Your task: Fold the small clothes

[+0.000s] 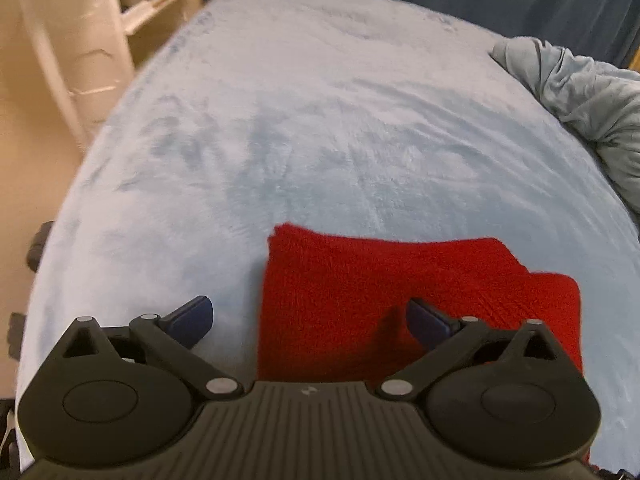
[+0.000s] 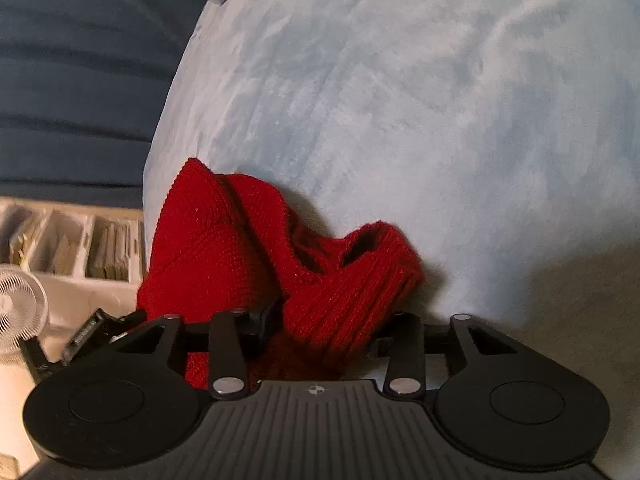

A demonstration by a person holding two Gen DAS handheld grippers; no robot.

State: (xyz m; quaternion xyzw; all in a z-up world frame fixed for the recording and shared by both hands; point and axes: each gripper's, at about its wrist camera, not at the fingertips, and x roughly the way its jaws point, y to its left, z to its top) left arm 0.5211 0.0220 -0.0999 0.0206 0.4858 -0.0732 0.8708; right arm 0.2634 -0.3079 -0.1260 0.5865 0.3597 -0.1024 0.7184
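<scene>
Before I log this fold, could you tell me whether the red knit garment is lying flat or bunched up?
Partly both: the red knit garment lies flat near the left gripper, but bunches up at the right gripper.

A pale blue plush blanket covers the surface edge to edge, its nap brushed into darker and lighter streaks. A red knit lies folded flat on it at the near edge. A crumpled grey-blue cloth lies at the far right corner.
</scene>
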